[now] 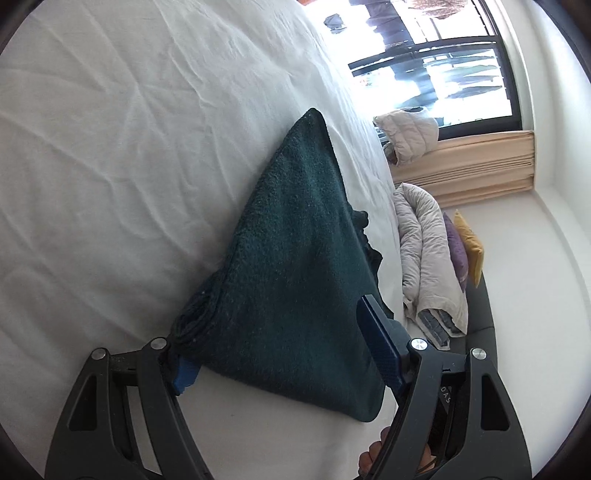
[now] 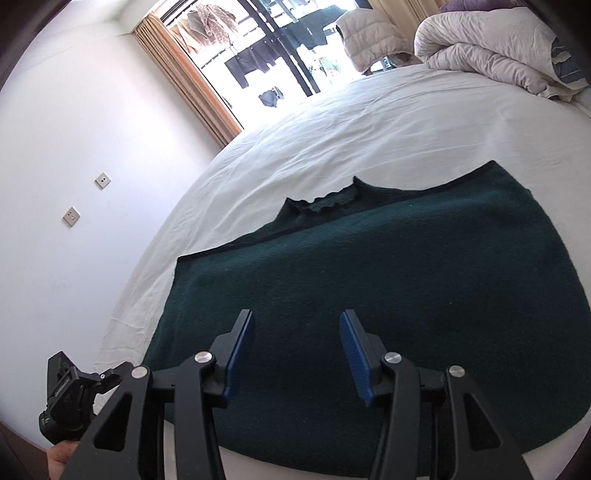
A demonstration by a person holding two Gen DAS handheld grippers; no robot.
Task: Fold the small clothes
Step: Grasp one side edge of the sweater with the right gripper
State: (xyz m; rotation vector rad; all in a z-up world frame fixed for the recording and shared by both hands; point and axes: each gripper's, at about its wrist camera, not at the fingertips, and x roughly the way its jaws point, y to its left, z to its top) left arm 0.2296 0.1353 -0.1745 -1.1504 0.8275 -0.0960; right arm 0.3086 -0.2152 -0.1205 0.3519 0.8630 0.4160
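A dark green knitted top with a ruffled collar lies flat on the white bed sheet, one part folded over along a dark-trimmed edge. My right gripper hovers over its near middle, open, with only fabric below the blue pads. In the left wrist view the top stretches away from me. My left gripper stands wide astride its near end. One finger is partly hidden behind bunched fabric, while the other pad stands over the cloth, so the gripper is open.
A rolled grey duvet and a puffy jacket lie at the bed's far end. Purple and yellow cushions sit beyond it. A window with a curtain is beyond. A wall with sockets borders one bed edge.
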